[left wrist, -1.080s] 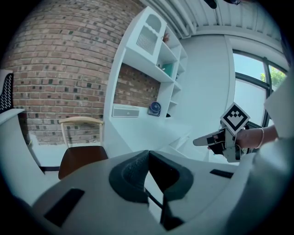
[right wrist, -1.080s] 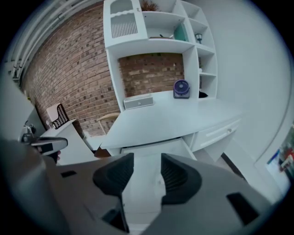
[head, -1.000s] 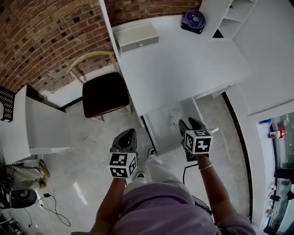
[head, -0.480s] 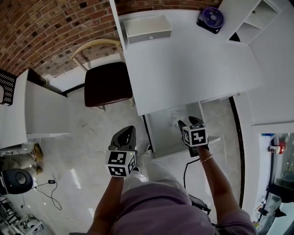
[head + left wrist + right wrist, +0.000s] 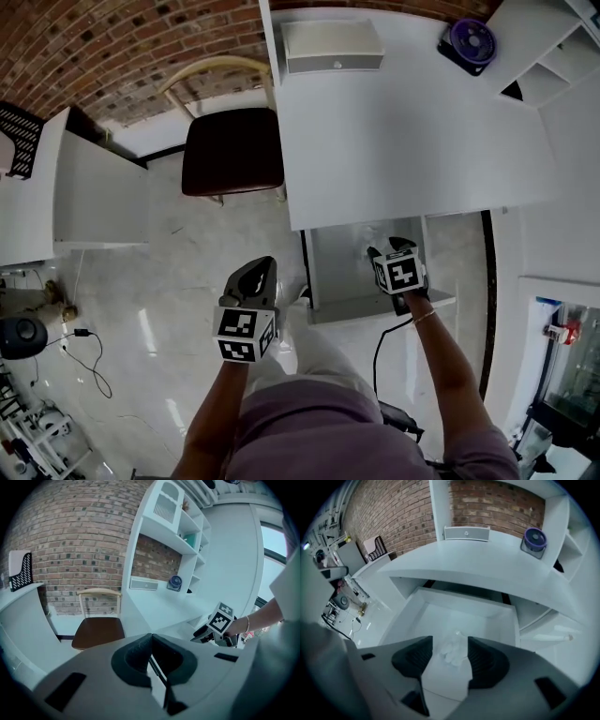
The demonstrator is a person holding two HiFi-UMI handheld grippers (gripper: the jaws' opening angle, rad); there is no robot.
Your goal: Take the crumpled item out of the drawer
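A white drawer (image 5: 328, 281) stands pulled out from under the white desk (image 5: 403, 131). In it lies a crumpled white item (image 5: 453, 652), small and pale against the drawer floor. My right gripper (image 5: 450, 641) reaches down into the drawer, and its jaws are opening. The crumpled item sits between the dark pads (image 5: 417, 657), which do not press on it. In the head view the right gripper (image 5: 390, 251) is over the drawer's right half. My left gripper (image 5: 257, 275) hangs over the floor left of the drawer. It is shut and empty, with the left gripper (image 5: 151, 637) tips together.
A brown-seated chair (image 5: 232, 150) stands left of the desk. On the desk are a white box (image 5: 333, 45) and a purple fan (image 5: 469, 37). White shelves (image 5: 562, 56) rise at the far right. A white side table (image 5: 94, 197) and floor cables (image 5: 80, 342) lie left.
The head view has swung, so the desk and chair sit further right. The right gripper has edged further in over the drawer. The left gripper has kept its place.
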